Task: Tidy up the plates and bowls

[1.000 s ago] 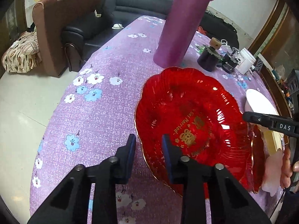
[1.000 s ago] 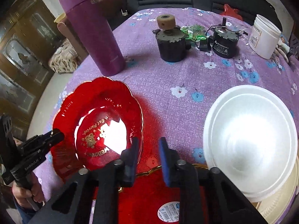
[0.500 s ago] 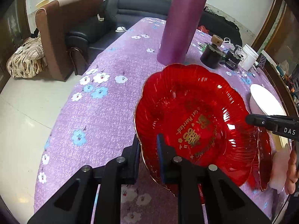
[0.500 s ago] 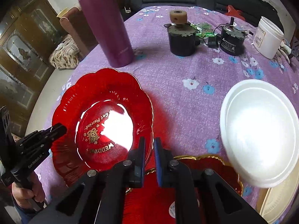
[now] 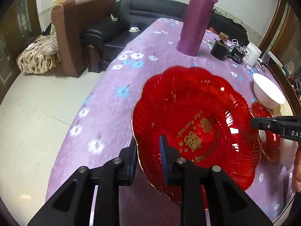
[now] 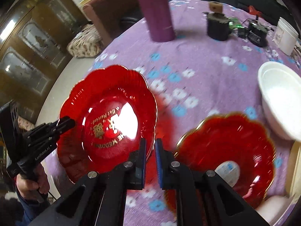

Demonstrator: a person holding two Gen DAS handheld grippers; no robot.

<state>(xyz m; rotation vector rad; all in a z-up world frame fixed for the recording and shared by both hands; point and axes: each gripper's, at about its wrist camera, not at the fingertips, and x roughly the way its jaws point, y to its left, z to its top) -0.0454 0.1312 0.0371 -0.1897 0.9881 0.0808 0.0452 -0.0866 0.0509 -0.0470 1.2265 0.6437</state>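
Two hand-held grippers now share one red plate (image 5: 195, 130): a second ago both stood wider around its rim, and both have since nipped in on it. The left hand-held gripper (image 5: 147, 151) straddles the rim at lower centre of its view, its jaws easing apart a little, pads apparently on the edge. The right hand-held gripper (image 6: 150, 151) is clenched on the opposite rim. Since then the plate has come off the second red plate (image 6: 225, 156), which now lies apart at lower right beside the white bowl (image 6: 280, 98) (so the stack is being sorted). Motion blur smears the table (image 6: 188, 60); whether the carried plate clears it cannot be told, and the bowl is cut off at the frame edge.
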